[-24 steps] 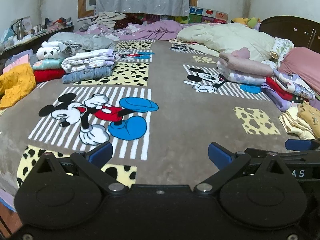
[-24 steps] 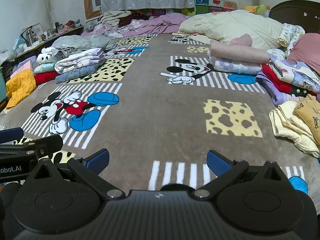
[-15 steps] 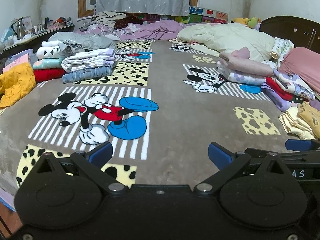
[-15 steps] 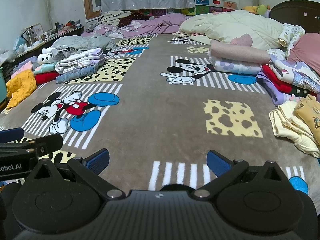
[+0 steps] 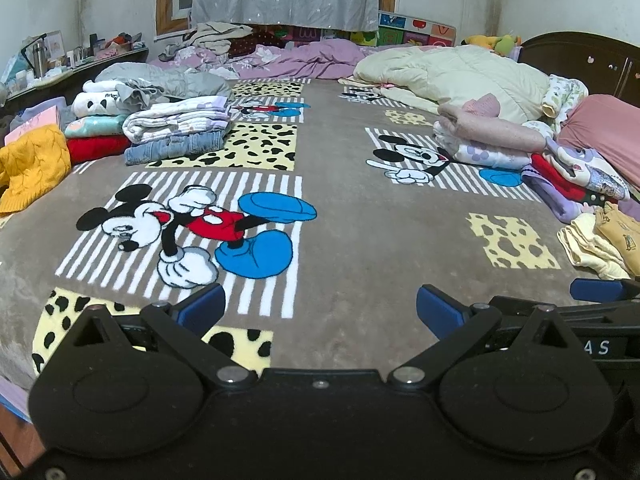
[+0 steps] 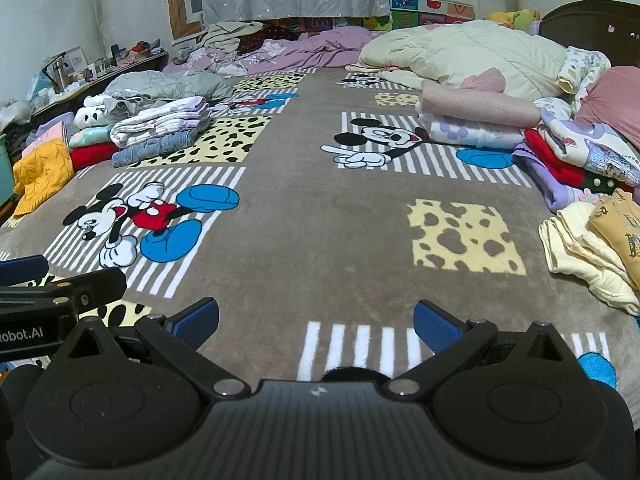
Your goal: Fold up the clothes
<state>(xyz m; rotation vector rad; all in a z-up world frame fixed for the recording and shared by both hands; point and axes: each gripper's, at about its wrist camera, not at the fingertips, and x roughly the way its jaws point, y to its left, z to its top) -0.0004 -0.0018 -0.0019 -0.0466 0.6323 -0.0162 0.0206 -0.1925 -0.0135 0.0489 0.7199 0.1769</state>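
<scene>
My left gripper (image 5: 320, 306) is open and empty, low over the near edge of the brown Mickey Mouse blanket (image 5: 352, 220). My right gripper (image 6: 316, 322) is open and empty beside it, to its right. A loose pile of pale yellow and mustard clothes (image 6: 592, 248) lies on the blanket at the right, ahead of the right gripper; it also shows in the left wrist view (image 5: 600, 240). Folded stacks (image 5: 172, 132) sit at the far left, with a yellow knit sweater (image 5: 32, 164) nearer the left edge.
More clothes, purple, red and printed (image 6: 568, 160), lie along the right side, with rolled pink and white bedding (image 6: 476, 120) and a cream quilt (image 6: 472, 52) behind. A cluttered shelf (image 6: 68, 76) runs along the left wall. A dark headboard (image 5: 580, 56) stands at the far right.
</scene>
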